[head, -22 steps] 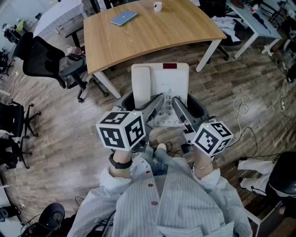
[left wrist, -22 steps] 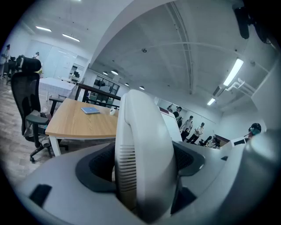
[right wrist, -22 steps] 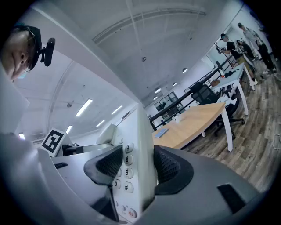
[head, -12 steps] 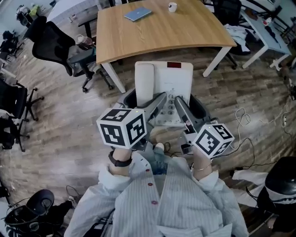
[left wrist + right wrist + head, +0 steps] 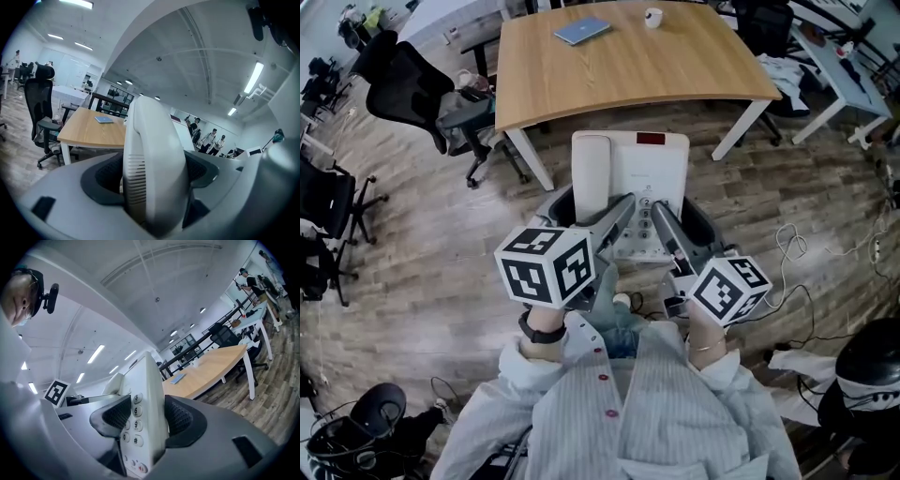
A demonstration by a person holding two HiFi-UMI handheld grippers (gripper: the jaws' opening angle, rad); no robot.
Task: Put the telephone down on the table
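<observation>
The telephone hangs above the floor, its handset side clamped in the left gripper and its keypad edge in the right gripper, jaws wide. The worktop lies ahead of both, so a level, joint carry forward before lowering looks wise.

Pale striped long-sleeved shirt worn; small red buttons down the front. Dark wristband noted at 10 o'clock of the buttons. Left gripper and right gripper: grey shells, dark ribbed pads, black-and-white marker cubes mounted at 6 o'clock ends.
</observation>
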